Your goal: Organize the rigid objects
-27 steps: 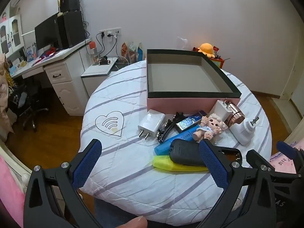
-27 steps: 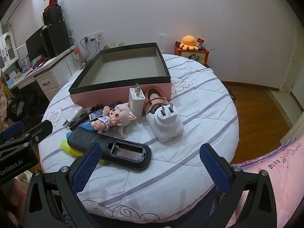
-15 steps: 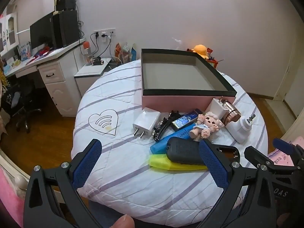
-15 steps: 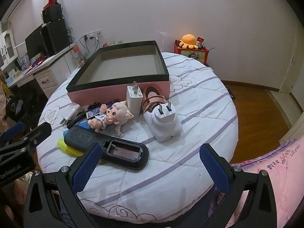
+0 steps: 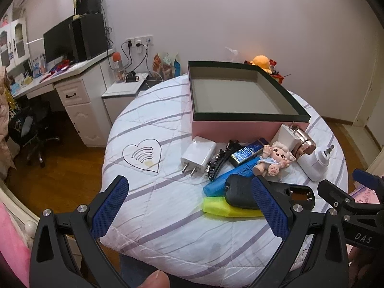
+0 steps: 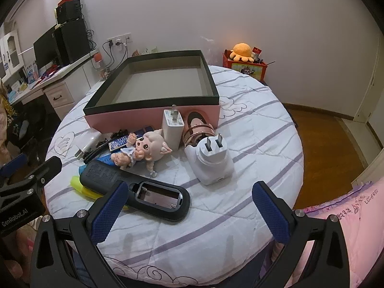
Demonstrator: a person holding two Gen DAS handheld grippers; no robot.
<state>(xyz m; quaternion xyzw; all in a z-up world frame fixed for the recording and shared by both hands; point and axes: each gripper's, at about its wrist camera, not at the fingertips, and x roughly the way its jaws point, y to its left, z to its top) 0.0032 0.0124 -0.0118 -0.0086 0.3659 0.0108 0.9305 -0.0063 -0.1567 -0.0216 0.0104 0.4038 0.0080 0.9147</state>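
Observation:
A pink box (image 5: 230, 129) (image 6: 134, 118) with a dark rim stands empty on the round table. In front of it lies a heap: a flat white charger (image 5: 198, 157), a black hair clip (image 5: 219, 163), a blue highlighter (image 5: 230, 176), a yellow highlighter (image 5: 223, 207), a black remote (image 6: 144, 189) with its battery bay open, a small doll (image 6: 141, 151), an upright white charger (image 6: 172, 129), a rose-gold cap (image 6: 198, 133) and a white plug adapter (image 6: 212, 160). My left gripper (image 5: 189, 210) and right gripper (image 6: 187, 212) both hover open over the table's near edge, holding nothing.
The table wears a white quilted cover (image 5: 148, 187) with purple stripes. A desk (image 5: 72, 81) with a monitor and an office chair stand to the left. A red box with an orange plush (image 6: 242, 58) sits behind. Pink bedding (image 6: 348, 213) lies at right.
Both grippers have edged nearer to the table, so the objects look slightly larger. The left view has swung a little. Nothing on the table has moved.

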